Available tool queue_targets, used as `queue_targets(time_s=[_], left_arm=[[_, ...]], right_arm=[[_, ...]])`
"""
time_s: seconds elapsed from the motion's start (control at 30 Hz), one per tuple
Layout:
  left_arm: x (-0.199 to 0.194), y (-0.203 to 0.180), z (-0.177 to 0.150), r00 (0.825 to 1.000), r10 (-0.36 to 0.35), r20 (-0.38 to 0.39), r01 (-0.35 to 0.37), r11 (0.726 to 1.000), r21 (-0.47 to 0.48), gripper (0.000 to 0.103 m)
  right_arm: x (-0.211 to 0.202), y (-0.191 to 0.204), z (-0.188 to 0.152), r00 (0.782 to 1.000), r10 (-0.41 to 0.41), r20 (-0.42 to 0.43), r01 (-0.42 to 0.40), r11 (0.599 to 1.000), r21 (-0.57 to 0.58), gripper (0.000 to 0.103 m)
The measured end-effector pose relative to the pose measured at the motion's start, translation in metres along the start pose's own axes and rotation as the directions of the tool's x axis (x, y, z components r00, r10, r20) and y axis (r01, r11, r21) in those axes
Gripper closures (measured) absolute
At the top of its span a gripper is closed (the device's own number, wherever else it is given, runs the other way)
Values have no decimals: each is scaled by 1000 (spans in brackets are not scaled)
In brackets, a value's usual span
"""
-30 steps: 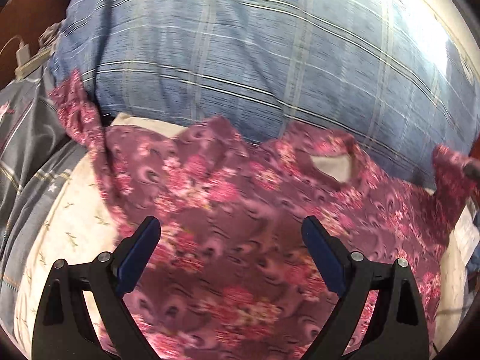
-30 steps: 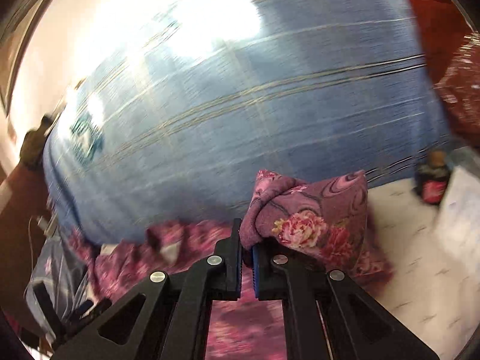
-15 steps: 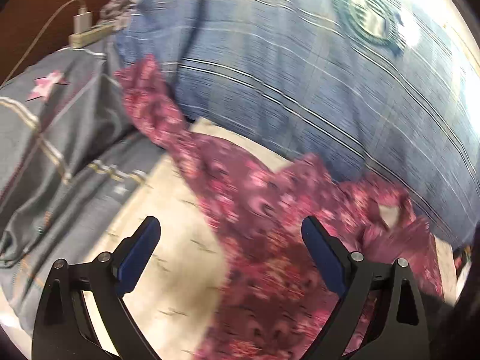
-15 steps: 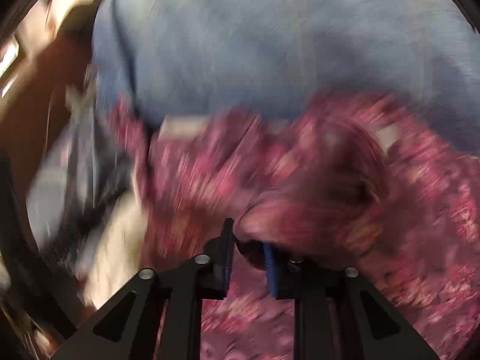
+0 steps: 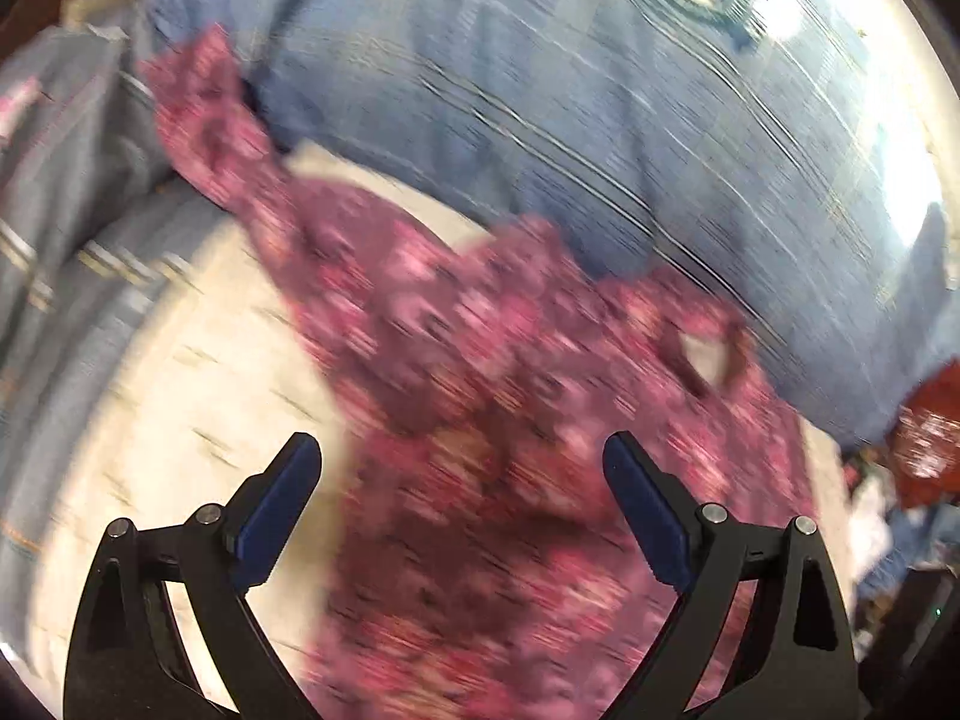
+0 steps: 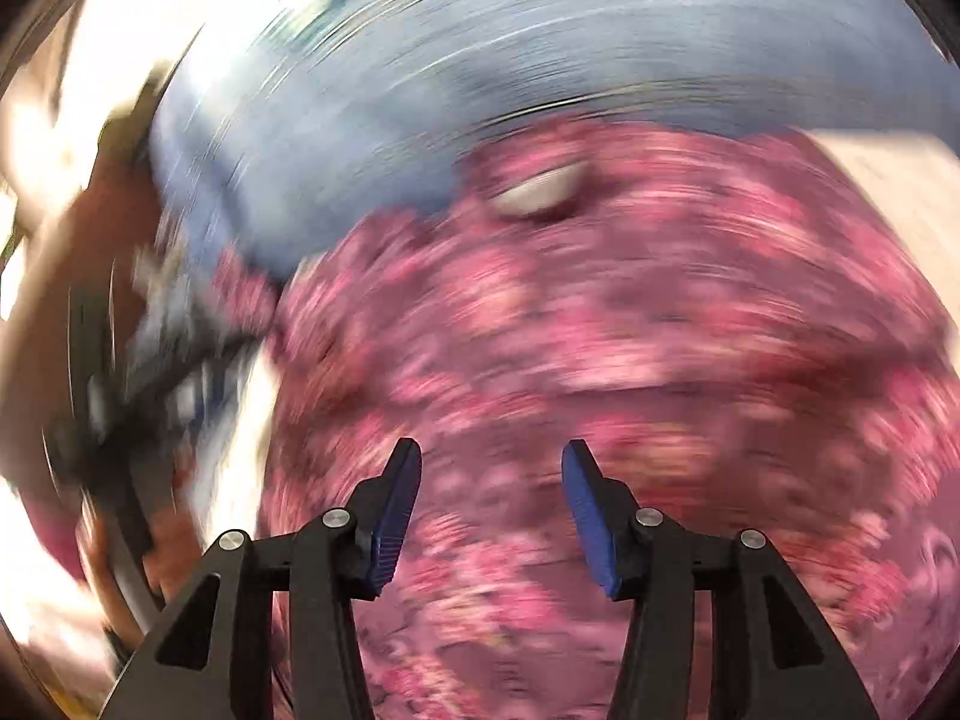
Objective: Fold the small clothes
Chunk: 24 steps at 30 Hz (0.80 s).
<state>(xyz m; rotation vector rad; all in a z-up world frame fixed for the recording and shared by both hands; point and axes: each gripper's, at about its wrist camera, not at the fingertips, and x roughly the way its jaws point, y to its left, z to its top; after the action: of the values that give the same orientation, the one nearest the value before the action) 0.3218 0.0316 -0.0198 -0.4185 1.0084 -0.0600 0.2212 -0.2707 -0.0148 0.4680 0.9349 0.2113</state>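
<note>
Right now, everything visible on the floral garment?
The garment is thin purple-pink cloth with a rose print, and both views are blurred. It lies spread and rumpled on a cream sheet, its neck opening showing pale lining. One sleeve trails up against the blue plaid bedding. Both hand-held grippers sit over it with nothing pinched between the pads.

A bulky blue plaid quilt (image 5: 600, 138) walls off the far side, while bare cream bedsheet (image 5: 198, 396) lies open at left.

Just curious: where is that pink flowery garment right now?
The flowery garment lies spread on the cream sheet, in front of the big blue checked pillow, filling both views.
</note>
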Motion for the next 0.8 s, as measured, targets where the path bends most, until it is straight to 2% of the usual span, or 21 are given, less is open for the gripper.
queue_targets(time_s=[0.07, 0.13, 0.27, 0.3, 0.33, 0.37, 0.4, 0.47, 0.53, 0.57, 0.6, 0.63, 0.67, 0.7, 0.73, 0.8], left_arm=[[12, -10, -9, 998, -44, -39, 43, 999, -12, 7], [26, -24, -18, 996, -43, -72, 44, 999, 15, 7], [42, -44, -23, 996, 75, -43, -71, 993, 96, 7], [47, -46, -23, 994, 94, -47, -89, 991, 104, 7], [49, -45, -23, 994, 99, -53, -93, 990, 104, 7], [51, -45, -22, 993, 105, -60, -99, 990, 101, 7], [50, -45, -21, 993, 105, -60, -99, 991, 92, 8], [36, -43, -18, 997, 73, -2, -73, 996, 55, 7], [30, -41, -14, 995, 81, 57, -83, 996, 42, 7], [35, -40, -14, 993, 107, 55, -109, 993, 41, 7], [46, -38, -14, 990, 143, 19, -144, 989, 44, 7], [59, -36, -15, 985, 168, -37, -166, 985, 54, 8], [63, -37, -16, 982, 185, -47, -182, 980, 77, 8], [55, -42, -17, 980, 201, -12, -199, 975, 95, 8], [49, -43, -16, 981, 194, 4, -193, 978, 82, 8], [31, -41, -14, 991, 117, 62, -119, 992, 37, 8]], right_arm=[[-12, -43, 4, 998, 1, 63, -11, 987, 163, 50], [-23, -85, 8, 993, -23, 119, -16, 949, 314, 50], [-30, -137, 14, 976, -42, 212, -66, 875, 480, 51], [-27, -150, 17, 974, -38, 222, -85, 851, 519, 59], [-23, -157, 20, 974, -20, 226, -108, 834, 540, 80], [-19, -161, 23, 976, -10, 217, -115, 824, 555, 95], [-21, -166, 29, 976, 10, 218, -132, 821, 556, 99], [-37, -159, 36, 955, 15, 297, -169, 849, 501, 99], [-50, -158, 38, 944, -13, 330, -149, 875, 461, 99], [-48, -164, 36, 952, -33, 305, -125, 867, 483, 97], [-36, -177, 31, 973, -38, 226, -90, 843, 530, 93], [-27, -187, 27, 987, -18, 162, -77, 821, 565, 100], [-27, -196, 19, 984, 36, 176, -136, 791, 596, 101], [-34, -199, 14, 980, 48, 192, -159, 771, 617, 95], [-42, -197, 12, 982, 37, 184, -146, 769, 622, 90], [-57, -183, 12, 979, 32, 203, -148, 795, 588, 90]])
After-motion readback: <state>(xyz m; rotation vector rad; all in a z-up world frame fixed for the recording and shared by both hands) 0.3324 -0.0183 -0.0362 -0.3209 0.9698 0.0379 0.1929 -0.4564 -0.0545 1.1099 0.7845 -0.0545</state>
